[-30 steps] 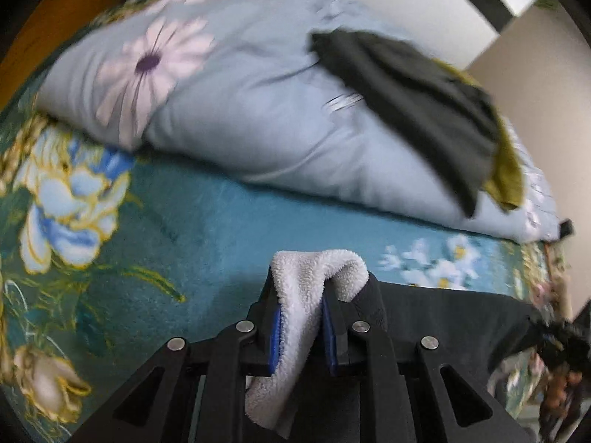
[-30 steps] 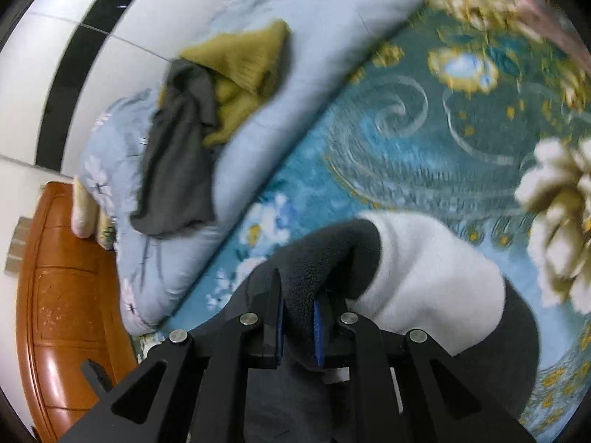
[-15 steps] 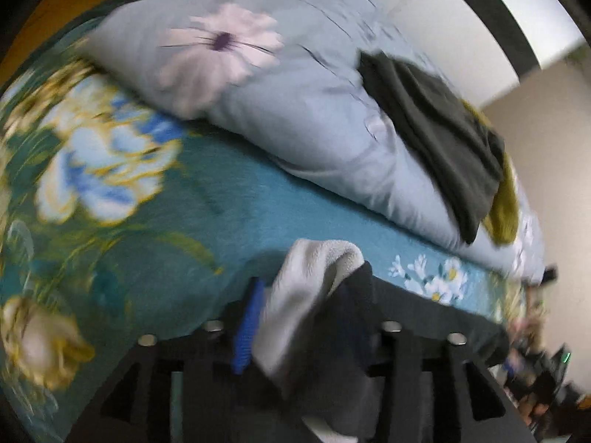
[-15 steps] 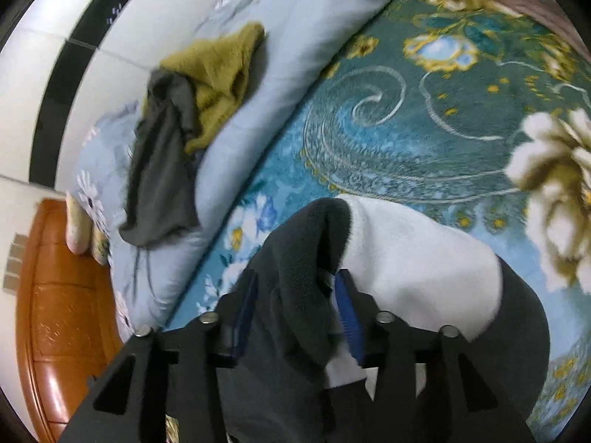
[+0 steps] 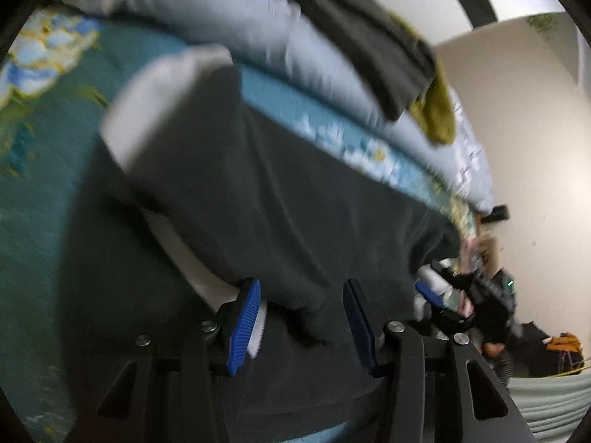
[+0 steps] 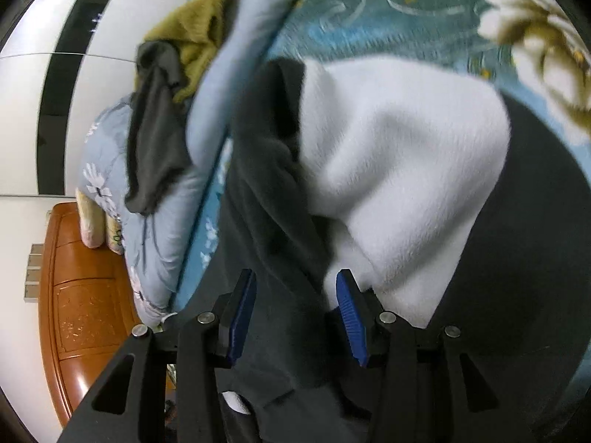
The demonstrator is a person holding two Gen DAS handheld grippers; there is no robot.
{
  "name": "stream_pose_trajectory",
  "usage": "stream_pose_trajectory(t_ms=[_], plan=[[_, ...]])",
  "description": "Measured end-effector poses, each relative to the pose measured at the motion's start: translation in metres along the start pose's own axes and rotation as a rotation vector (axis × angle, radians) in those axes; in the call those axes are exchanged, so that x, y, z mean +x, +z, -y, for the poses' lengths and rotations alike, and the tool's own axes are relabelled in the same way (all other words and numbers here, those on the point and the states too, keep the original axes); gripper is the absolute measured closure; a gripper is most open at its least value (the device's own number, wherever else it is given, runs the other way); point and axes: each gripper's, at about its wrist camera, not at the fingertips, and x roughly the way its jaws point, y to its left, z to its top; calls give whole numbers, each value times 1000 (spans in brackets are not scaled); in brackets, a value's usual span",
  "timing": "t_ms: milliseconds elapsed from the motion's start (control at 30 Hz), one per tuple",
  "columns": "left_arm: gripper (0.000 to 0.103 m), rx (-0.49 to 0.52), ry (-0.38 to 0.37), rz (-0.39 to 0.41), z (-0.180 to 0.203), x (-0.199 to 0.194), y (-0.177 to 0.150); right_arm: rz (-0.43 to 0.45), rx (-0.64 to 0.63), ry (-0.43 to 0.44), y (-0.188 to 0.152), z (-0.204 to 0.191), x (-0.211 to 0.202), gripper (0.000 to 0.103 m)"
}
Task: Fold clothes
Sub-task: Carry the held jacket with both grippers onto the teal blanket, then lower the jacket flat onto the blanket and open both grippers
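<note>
1. A second ago both grippers were clamped on folds of the dark fleece garment (image 5: 280,192); since then both have let go, and it lies flat on the teal floral bedspread (image 5: 40,170).
2. The bedspread covers the bed under the garment; a pale blue quilt (image 5: 229,18) is bunched along its far edge.
3. The garment's white lining (image 6: 399,155) is turned outward in a broad fold, lying on the dark outer side.
4. A dark grey garment (image 6: 155,136) and an olive knit (image 6: 192,33) are draped together on the quilt, well apart from the fleece.
5. The left gripper (image 5: 303,317) has its blue pads apart, loose dark cloth lying between them, unpinched.
6. The right gripper (image 6: 295,313) likewise stands parted over a dark fold, its pads not pressing it.
</note>
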Motion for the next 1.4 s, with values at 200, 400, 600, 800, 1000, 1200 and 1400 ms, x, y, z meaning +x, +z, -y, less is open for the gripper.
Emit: stream_pose_trajectory(t_ms=[200,400,600,800,1000,1200,1400], plan=[[52,-68,29,39,3,19,13,22,-12,-6,7,-4,13,57],[95,-69,46,80,0,16,16,28,-11,56,18,-5,23,57],[98,15,6,147,15,-13,41,-3,-54,145,26,-18,19,92],[98,96,-9,282,59,-30,113,30,-86,307,70,-61,0,93],[98,93,79,339,78,-3,187,52,-45,295,131,-104,9,96],[98,47,249,224,66,44,217,64,-55,178,153,-114,23,95],[96,130,202,216,88,17,201,73,-141,166,146,-107,-6,94]])
